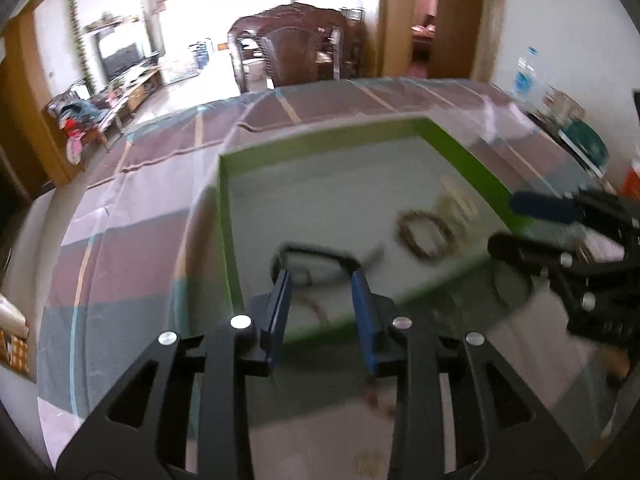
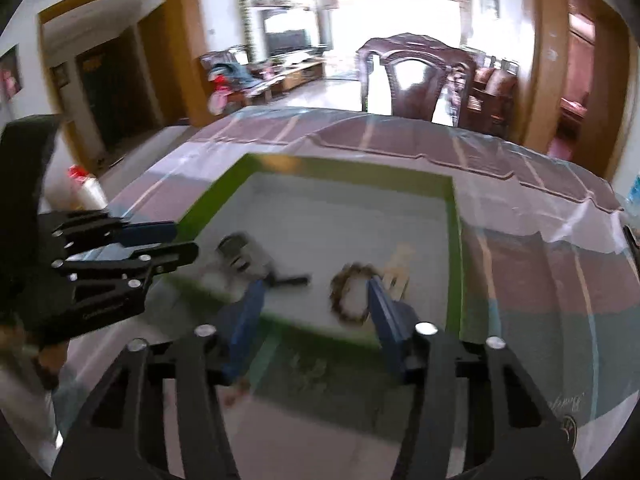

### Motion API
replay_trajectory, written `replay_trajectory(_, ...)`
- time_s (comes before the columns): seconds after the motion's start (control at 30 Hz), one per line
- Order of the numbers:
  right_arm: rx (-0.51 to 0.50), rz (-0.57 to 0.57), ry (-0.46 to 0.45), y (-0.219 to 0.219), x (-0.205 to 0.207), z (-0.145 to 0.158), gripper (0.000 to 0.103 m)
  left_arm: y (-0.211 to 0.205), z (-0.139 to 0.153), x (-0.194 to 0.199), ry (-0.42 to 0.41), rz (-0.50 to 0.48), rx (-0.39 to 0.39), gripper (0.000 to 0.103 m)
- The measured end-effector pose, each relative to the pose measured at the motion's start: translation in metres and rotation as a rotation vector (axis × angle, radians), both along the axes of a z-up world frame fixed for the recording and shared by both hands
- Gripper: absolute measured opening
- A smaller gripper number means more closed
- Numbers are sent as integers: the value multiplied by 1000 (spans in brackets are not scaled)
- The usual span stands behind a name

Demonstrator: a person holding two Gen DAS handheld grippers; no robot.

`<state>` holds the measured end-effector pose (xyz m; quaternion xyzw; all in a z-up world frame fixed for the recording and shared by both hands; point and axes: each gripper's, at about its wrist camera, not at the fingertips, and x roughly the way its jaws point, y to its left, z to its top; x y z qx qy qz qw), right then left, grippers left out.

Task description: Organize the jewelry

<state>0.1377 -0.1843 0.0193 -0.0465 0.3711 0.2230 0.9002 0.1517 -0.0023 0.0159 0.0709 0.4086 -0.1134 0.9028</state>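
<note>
A green-rimmed tray (image 1: 226,220) with a pale floor lies on the striped, plastic-covered table. A black cord necklace (image 1: 316,250), a brown beaded bracelet (image 1: 426,236) and a pale golden bracelet (image 1: 456,204) rest inside it. My left gripper (image 1: 322,274) is open over the tray's near edge, its blue pads on either side of the black cord loop and not pressing it. My right gripper (image 2: 316,282) is open too, its right finger next to the brown bracelet (image 2: 352,296). The black necklace (image 2: 240,254) lies to its left. Each gripper appears in the other's view (image 1: 504,224) (image 2: 186,240).
A dark wooden chair (image 2: 416,76) stands at the table's far edge. A water bottle (image 1: 526,72) and clutter sit at the table's right side. A white bottle with a red cap (image 2: 86,188) stands left of the tray. The views are motion-blurred.
</note>
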Motion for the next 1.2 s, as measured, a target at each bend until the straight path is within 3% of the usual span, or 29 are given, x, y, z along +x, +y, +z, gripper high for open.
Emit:
replay_trajectory(0.1,-59,43,32,5,-18,-12,47,-9,-9,-30,4,-79,29,32)
replay_trajectory(0.2,-140,23,102,11,-17,-41,43,-20,-33,-43,64,-125,53,36)
replay_trajectory(0.3,-88,-11,198,9,-1,-68,41,-23,-56,-38,123,-104,85,36)
replay_trajectory(0.37,-24,-25,215,6,6,-75,41,-23,-67,-36,156,-97,88,37)
replay_trajectory(0.5,-6,-53,214,3,13,-85,41,-26,-77,-33,172,-112,80,44)
replay_trajectory(0.57,-25,-41,218,7,12,-90,19,-27,-79,-30,174,-111,77,44)
replay_trajectory(0.63,-47,-31,212,9,8,-89,10,-27,-81,-28,173,-101,77,44)
replay_trajectory(0.7,-87,-19,211,13,1,-87,9,-27,-83,-29,167,-88,75,44)
replay_trajectory(0.8,-143,6,211,17,-14,-88,2,-27,-84,-27,149,-62,98,34)
replay_trajectory(0.97,-148,3,164,14,-32,-90,2,-34,-84,-31,97,-40,144,19)
replay_trajectory(1.1,-130,-14,187,12,-28,-89,2,-44,-85,-38,33,-45,196,17)
replay_trajectory(1.2,-103,-31,186,12,-26,-90,2,-41,-85,-37,28,-53,170,15)
